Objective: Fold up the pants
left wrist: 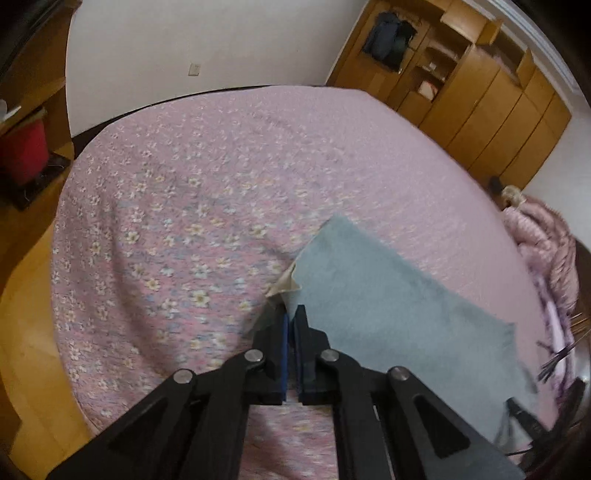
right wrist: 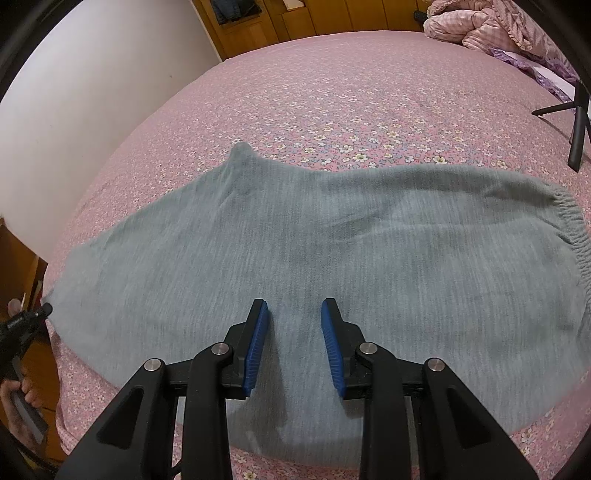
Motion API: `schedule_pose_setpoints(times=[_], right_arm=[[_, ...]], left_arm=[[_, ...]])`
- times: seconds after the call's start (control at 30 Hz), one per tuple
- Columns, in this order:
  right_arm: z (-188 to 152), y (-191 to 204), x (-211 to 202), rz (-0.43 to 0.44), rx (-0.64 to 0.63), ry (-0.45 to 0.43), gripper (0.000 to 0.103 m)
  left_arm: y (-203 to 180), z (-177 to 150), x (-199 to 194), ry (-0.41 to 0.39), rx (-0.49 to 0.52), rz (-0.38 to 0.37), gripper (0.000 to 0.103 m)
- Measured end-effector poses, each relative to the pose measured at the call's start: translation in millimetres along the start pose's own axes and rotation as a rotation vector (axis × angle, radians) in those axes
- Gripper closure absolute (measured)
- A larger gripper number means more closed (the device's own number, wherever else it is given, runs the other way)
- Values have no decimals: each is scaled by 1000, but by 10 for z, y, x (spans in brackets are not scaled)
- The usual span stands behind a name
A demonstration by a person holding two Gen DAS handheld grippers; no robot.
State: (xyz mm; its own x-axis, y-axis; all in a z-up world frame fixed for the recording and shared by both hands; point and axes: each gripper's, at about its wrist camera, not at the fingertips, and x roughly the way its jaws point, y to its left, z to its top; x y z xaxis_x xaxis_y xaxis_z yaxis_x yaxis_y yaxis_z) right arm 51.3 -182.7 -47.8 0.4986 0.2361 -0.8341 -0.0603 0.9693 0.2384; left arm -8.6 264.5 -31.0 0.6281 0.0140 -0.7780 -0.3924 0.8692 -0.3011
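Pants [right wrist: 314, 240], soft grey knit, lie flat on floral bedspread [right wrist: 369, 92].

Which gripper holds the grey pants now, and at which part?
The left gripper is shut on the pants at the corner of a leg end, where the pale inside shows. The right gripper is open above the cloth and holds nothing.

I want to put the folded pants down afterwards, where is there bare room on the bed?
Free: the flowered bedspread beyond the grey pants, up to the wooden cabinets, and the stretch toward the white wall. Crowded: the near edge, covered by the pants, and the corner with the pink quilt and tripod.
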Motion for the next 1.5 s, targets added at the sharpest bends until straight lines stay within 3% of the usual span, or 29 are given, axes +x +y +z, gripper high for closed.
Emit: schedule_pose_setpoints(times=[0.07,0.3,0.47,0.57,0.7,0.77,0.83,0.93,1.2,1.37,1.43,1.5], right_arm=[[-5,10,-2,-1,-6,0,72],[119,63,-45,-2,-11,32,72],[430,220,-54,32,-42,4,72],[615,326,64,113,-25,9,72],[810,494,345,99,-54,30,82],[886,523,530,42,-70,47,82],[941,486,694,10,-73,42,92],[1047,407,763,19,-52,-2,102],[1211,350,778,58,-46,-3,103],[1125,206,386,43,-54,0,86],[1011,171,184,-2,-92,-15,72],[916,91,65,-30,-110,-11,69]], left_arm=[[50,-31,206,67,2,0,99],[-132,56,24,14,107,104,87],[-543,261,-101,-46,220,32,65],[-890,335,80,-13,247,-25,65],[-1140,351,365,42,292,-72,65],[-1226,334,561,62,327,0,65],[-1210,348,800,86,329,84,66],[-1161,362,844,53,341,83,66],[-1149,321,843,25,390,105,64],[-1086,353,727,64,343,84,60],[-1059,340,638,57,320,104,52],[-1042,305,521,51,311,96,47]])
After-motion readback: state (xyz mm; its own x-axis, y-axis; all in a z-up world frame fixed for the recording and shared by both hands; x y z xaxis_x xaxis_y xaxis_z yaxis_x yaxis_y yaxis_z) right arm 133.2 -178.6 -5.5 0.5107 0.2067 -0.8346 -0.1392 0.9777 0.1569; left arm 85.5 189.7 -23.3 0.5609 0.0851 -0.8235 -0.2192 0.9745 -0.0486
